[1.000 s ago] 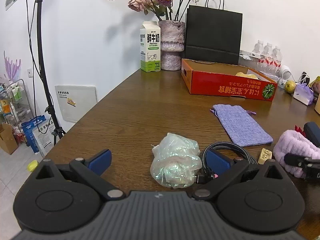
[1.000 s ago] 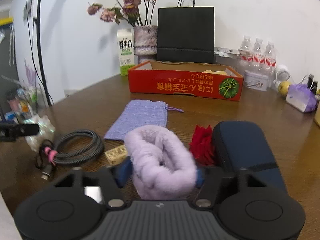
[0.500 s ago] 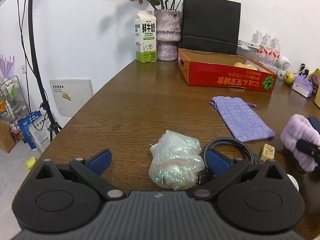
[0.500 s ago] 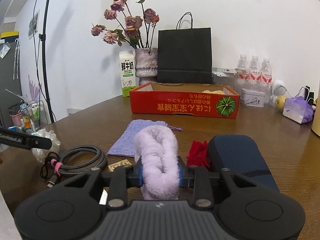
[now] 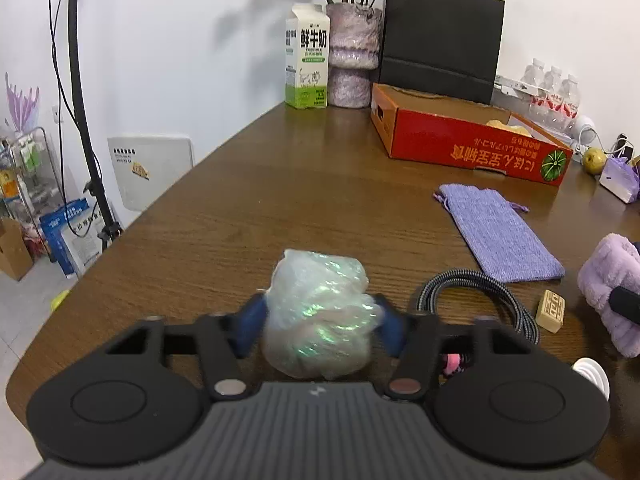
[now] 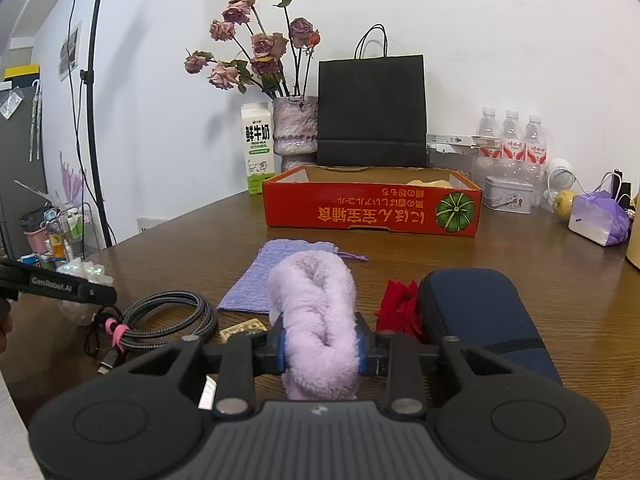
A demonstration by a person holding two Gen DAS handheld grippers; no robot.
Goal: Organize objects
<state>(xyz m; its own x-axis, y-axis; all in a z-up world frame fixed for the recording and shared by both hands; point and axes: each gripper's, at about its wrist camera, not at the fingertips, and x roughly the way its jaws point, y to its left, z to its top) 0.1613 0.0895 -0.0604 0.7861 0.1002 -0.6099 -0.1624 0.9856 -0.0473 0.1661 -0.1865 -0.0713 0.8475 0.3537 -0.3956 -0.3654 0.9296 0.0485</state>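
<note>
Over the wooden table, left jaws have now closed on the iridescent bundle, right still clamp the fuzzy headband.

milk carton: 鲜牛奶 | left tongs: GenRobot.AI, seemingly

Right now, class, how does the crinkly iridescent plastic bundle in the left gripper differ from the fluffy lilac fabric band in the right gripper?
The iridescent plastic bundle is shiny, translucent and crumpled into a ball; the fluffy lilac band is matte, opaque and an elongated loop. The bundle looks whitish with green glints; the band is plain lilac. Both are soft, and each is clamped: the bundle by the left gripper, the band by the right gripper.
</note>
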